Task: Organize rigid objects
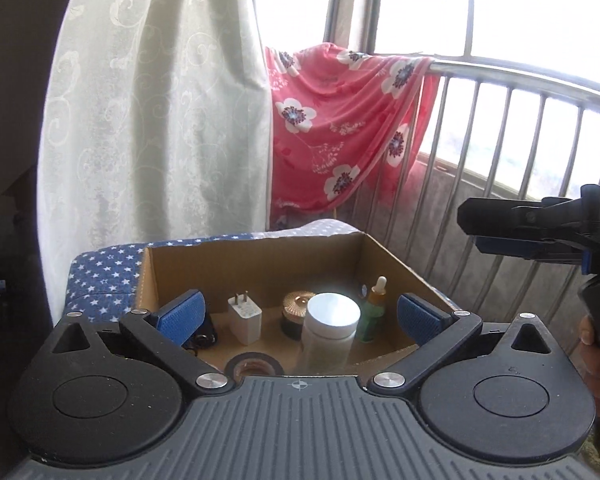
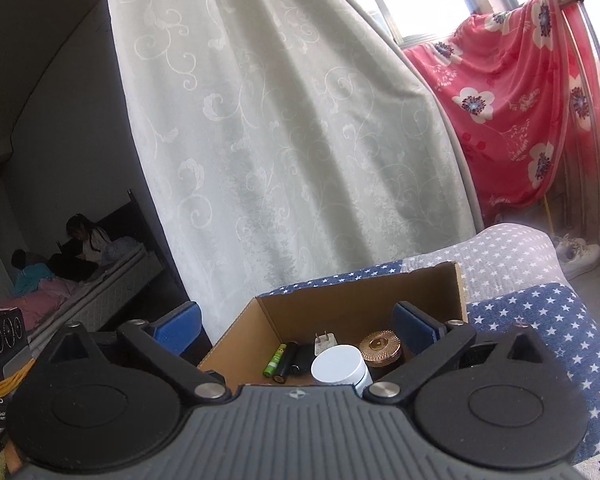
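Observation:
A brown cardboard box (image 1: 260, 264) sits on a blue star-patterned cloth (image 1: 100, 276). Inside stand a white-lidded clear jar (image 1: 332, 328), a white plug adapter (image 1: 244, 316), a gold-lidded dark jar (image 1: 298, 308), a green dropper bottle (image 1: 374, 312) and a black tape roll (image 1: 254, 366). My left gripper (image 1: 300, 316) is open and empty above the box. In the right wrist view the box (image 2: 340, 304) also holds a green battery (image 2: 274, 360) and black batteries (image 2: 288, 362). My right gripper (image 2: 296, 324) is open and empty over the box's near left corner; it also shows in the left wrist view (image 1: 528, 232).
A pale patterned curtain (image 1: 160, 120) hangs behind the box. A red floral blanket (image 1: 340, 120) drapes over a steel railing (image 1: 520, 80) at the window. White shoes (image 2: 576, 252) lie on the floor. A bed with a person (image 2: 84, 248) is far left.

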`<state>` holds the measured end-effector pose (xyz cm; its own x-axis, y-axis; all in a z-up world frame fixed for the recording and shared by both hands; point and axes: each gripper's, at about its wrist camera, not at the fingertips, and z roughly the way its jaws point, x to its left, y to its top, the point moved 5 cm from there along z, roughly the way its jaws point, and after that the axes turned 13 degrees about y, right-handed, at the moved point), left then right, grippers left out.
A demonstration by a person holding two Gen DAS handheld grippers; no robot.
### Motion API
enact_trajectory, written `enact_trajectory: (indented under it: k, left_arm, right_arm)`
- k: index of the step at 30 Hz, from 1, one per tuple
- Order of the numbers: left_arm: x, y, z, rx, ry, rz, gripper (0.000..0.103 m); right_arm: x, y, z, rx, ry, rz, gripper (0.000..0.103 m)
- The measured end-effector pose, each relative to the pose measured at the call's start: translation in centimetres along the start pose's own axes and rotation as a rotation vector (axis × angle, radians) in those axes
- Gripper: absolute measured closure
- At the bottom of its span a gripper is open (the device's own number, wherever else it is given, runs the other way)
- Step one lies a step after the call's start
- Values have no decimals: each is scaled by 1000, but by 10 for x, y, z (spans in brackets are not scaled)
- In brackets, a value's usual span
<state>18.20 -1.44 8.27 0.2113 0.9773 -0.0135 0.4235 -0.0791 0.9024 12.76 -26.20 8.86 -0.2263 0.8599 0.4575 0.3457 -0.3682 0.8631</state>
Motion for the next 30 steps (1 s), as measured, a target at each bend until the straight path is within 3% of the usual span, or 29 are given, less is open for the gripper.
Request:
enact_trajectory:
  k: [3,10,17,20,23,30]
  left_arm:
    - [6,-8,-3,25,93,9,0]
    - [18,-26,14,128,173,-54,0]
    - [25,-31,24,192,151,-93,0]
    - [28,-28,23,170,186,-91,0]
    - [24,-23,23,148,240,-4,0]
    - [25,-23,29,197,223,-25,0]
  right_arm:
    - [2,-16,-3,-1,-85,11,0]
    - [9,-45,14,86,-303,-57,0]
    - [21,-54,16,106,-443,-155,0]
    - [21,-55,16,108,-458,-157,0]
    - [17,-54,18,118,-436,-129,0]
    - [12,-57,35,179,-380,-97,0]
